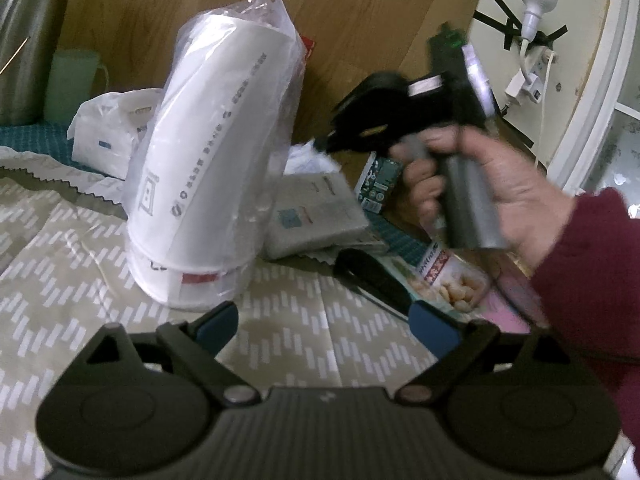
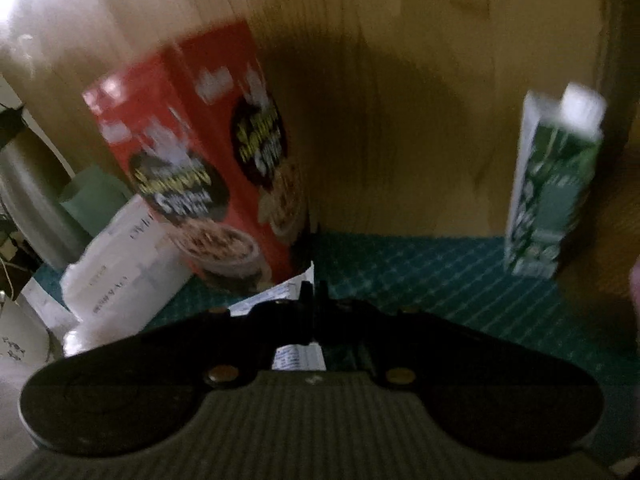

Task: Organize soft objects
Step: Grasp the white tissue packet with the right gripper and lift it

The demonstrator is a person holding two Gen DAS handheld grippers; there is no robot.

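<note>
Wide-open, the left gripper (image 1: pixel 324 322) hovers with the bagged roll (image 1: pixel 212 168) standing upright just ahead-left, nearer it than the right gripper (image 2: pixel 314 280), which pinches a white packet (image 2: pixel 276 294).

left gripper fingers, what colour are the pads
Blue pads on black fingers, clearest in the left wrist view.

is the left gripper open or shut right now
Open. The left gripper shows its two blue-padded fingers spread wide apart, with nothing between them.
</note>
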